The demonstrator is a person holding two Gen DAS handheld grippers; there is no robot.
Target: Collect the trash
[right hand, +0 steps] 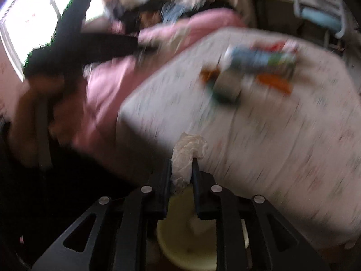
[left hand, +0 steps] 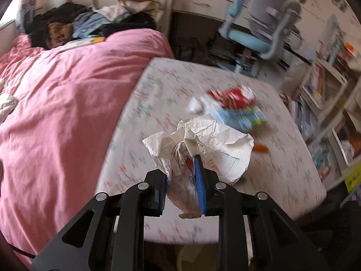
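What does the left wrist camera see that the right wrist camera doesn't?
Only the left wrist view: the left hand-held gripper shut on crumpled paper, and bookshelves at the right.

Only the right wrist view: the right hand-held gripper shut on a tissue, a pale bin below it, a bright window, and the person's hand holding the other gripper.

Both: the pink duvet, the patterned sheet, colourful wrappers and the blue chair.
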